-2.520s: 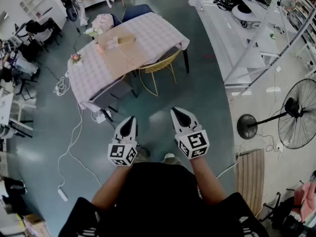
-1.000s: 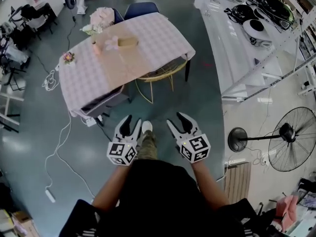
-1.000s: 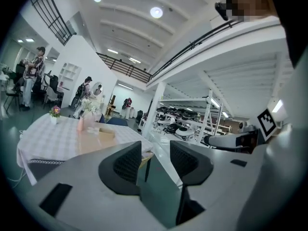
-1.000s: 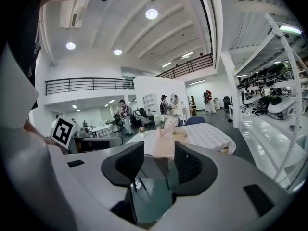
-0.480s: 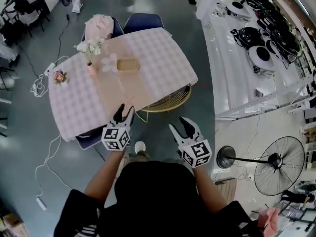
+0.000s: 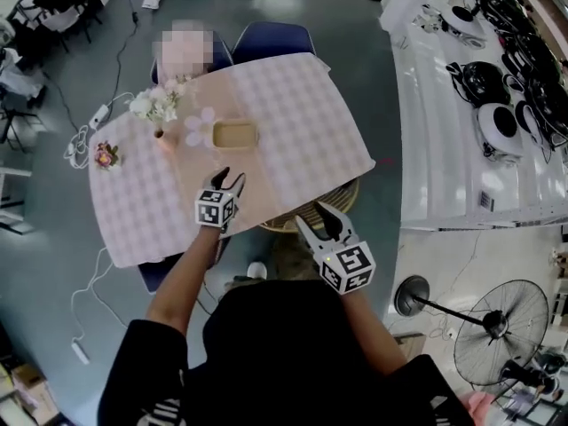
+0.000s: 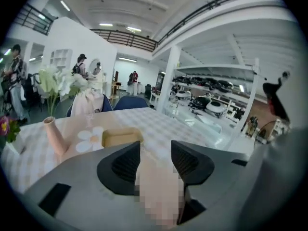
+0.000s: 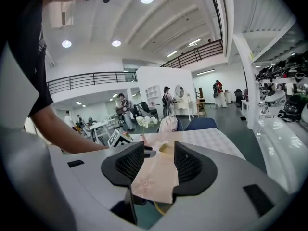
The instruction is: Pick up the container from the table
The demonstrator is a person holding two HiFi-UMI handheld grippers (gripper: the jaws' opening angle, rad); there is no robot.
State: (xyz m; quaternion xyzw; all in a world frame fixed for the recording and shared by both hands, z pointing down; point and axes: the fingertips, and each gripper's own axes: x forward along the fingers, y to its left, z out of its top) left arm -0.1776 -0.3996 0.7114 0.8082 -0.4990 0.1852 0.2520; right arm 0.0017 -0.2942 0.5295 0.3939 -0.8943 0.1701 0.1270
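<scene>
- The person has closed in on the table. The pink checked tabletop (image 6: 311, 122) was well ahead a moment ago and now sits right under the reach.
- The left gripper (image 6: 229, 177) has swung forward over the near edge and now hangs above the beige runner cloth (image 6: 253, 171).
- The left jaws are opening. Nothing is between them, only runner showing through the gap.
- The shallow tan rectangular container (image 6: 235, 134) sits on the runner around the middle of the tabletop, a bit toward the far edge. It is just beside a white flower-shaped mat (image 6: 201, 127) and untouched.
- The left gripper is near the container but clearly apart from it, on its near-edge side and aimed at it.
- Judgement: the walk-up is done and the reach is under way. The grasp has not started and the container is not lifted.
- The left arm is stretched out ahead, with the gripper tipped somewhat downward.
- The right gripper (image 6: 318, 222) is held back just off the near edge, close to the body. It points forward, and its jaws are apart and empty.
- Judgement: the left gripper takes the pick and the right one only trails.
</scene>
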